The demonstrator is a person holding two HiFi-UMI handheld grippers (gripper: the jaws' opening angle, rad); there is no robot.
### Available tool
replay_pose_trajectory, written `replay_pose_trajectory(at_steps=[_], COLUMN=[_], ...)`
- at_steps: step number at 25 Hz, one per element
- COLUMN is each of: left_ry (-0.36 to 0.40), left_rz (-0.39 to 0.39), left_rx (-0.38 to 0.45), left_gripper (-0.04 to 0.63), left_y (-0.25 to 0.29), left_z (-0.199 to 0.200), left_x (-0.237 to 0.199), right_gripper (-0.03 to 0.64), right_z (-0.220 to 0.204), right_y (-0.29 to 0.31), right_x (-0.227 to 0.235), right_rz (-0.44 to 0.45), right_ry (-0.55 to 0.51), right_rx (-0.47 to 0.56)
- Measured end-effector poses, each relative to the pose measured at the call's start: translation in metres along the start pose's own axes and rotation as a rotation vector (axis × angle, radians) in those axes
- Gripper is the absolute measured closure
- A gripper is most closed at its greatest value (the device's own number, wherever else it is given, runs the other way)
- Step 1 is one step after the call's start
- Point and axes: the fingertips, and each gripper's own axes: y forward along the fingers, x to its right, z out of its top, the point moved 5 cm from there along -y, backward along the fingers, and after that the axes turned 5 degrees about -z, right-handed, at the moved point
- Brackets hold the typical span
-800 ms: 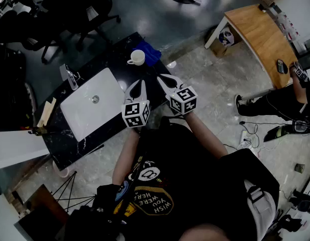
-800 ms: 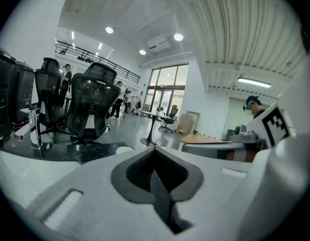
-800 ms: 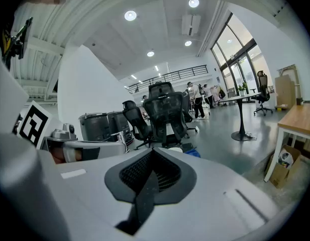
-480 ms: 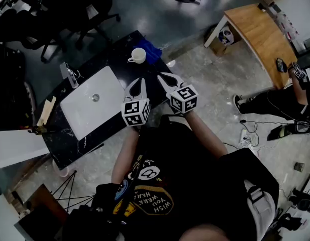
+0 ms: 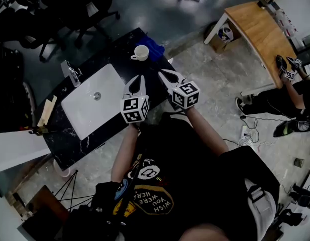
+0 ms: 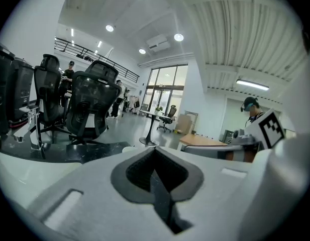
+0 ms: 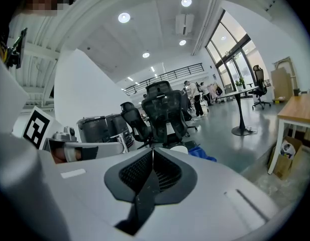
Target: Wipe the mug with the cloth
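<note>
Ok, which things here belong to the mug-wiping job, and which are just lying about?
Belong to the job: white mug, blue cloth beside it, left gripper, right gripper (both shut, empty).
Just lying about: sink, faucet, wooden desk, office chairs.

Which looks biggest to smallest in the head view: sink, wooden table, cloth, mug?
1. Tied: the sink and the wooden table look about alike, so I won't rank them.
2. Then the cloth.
3. Smallest, by a little, the mug.
</note>
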Motion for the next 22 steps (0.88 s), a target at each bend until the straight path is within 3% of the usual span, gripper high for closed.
replay_pose_trajectory(at_steps=[8,12,16,22], left_ry=[0.02,-0.012,-0.023,-0.059], left_rz=[-0.041,-0.05,-0.031,0.078], left_rx=[-0.034,-0.046,-0.059,-0.092], left_gripper=[0.592,0.592,0.592,0.592], left_y=[0.033,0.062,0.087,0.117], left_z=[-0.013,-0.017,-0.013,-0.009], left_x=[-0.02,-0.036,-0.053,-0.083], right_gripper=[0.607,0.565,0.495,0.401], right_z=[-0.016,-0.03,-0.042,-0.046], right_y=[0.023,0.055,0.105,0.184], right_x=[0.026,0.055,0.09,0.132], right_rz=[-0.012,0.011,0.06,0.183], right_ry=[-0.074,-0.16,-0.312,-0.553], right_rx=[-0.043,-0.162,-0.295,-0.434])
